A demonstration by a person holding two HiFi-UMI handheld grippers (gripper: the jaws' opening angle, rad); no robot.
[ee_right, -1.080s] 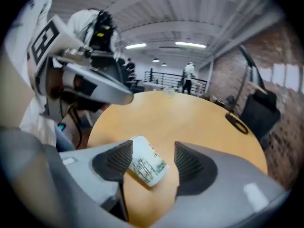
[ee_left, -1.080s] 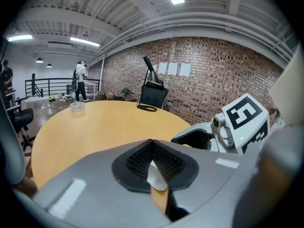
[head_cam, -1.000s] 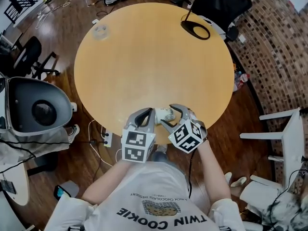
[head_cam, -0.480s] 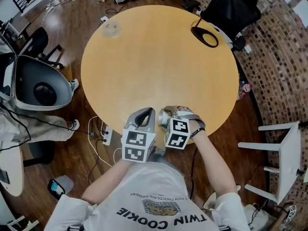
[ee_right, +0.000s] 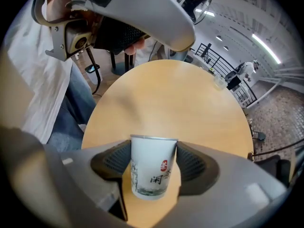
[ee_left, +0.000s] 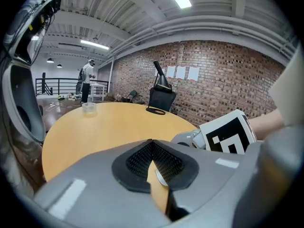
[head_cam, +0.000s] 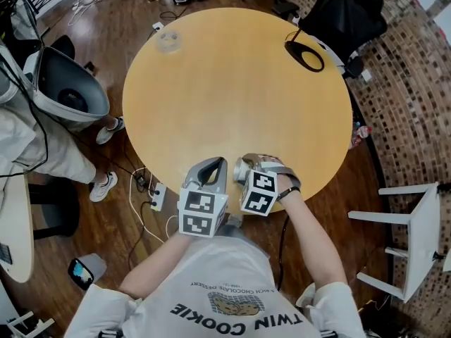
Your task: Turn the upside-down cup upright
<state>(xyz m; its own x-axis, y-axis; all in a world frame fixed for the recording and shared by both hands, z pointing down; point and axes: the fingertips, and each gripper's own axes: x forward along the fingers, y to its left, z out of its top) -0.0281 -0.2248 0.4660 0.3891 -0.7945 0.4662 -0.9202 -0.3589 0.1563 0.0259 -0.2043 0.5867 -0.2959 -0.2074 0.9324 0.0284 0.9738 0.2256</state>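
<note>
A white paper cup (ee_right: pixel 151 167) with red and black print sits between the jaws of my right gripper (ee_right: pixel 153 163), wide rim at the top of that view, narrow base at the bottom. These jaws have just been opening; the pads (ee_right: pixel 116 163) flank the cup with thin gaps lower down. In the head view the cup (head_cam: pixel 239 167) peeks out beside the right gripper (head_cam: pixel 248 162), at the near edge of the round wooden table (head_cam: pixel 232 83). My left gripper (head_cam: pixel 211 166) is just left of it, jaws shut (ee_left: pixel 152 144) on nothing.
A clear tape roll (head_cam: pixel 168 41) lies at the table's far left and a black ring-shaped stand (head_cam: pixel 304 55) at the far right. Around the table are a black chair (head_cam: pixel 345 13), a grey pod chair (head_cam: pixel 67 94), a white stool (head_cam: pixel 416 224) and floor cables.
The right gripper has rolled more upright and moved in close beside the left one. The cup, earlier lying in plain sight between the two grippers, is now mostly hidden behind it.
</note>
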